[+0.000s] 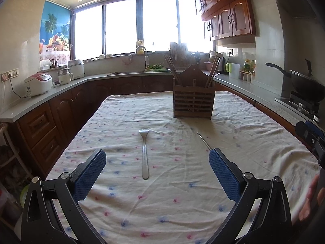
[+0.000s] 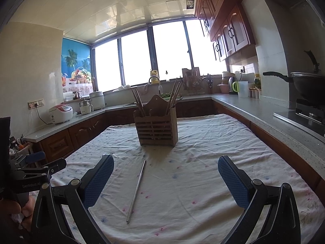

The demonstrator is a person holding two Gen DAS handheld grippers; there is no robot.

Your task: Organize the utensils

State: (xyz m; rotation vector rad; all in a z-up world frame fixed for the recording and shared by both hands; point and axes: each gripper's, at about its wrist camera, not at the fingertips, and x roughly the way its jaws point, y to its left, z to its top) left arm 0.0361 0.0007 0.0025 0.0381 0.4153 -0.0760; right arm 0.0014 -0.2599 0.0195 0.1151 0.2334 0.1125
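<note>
Floral tablecloth (image 1: 182,193), wooden holder (image 1: 193,103) at far centre, fork (image 1: 144,154) and metal chopstick (image 2: 136,191) flat on cloth before it. Left gripper (image 1: 157,174) and right gripper (image 2: 165,180) both spread wide, holding nothing. Risk: thin chopstick lies flush on wrinkled cloth, so pads may pinch fabric or skid off.

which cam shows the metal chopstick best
The right wrist view: the metal chopstick lies whole on the tablecloth between the open fingers. The left wrist view shows only its far end; the rest hides behind a finger pad.
</note>
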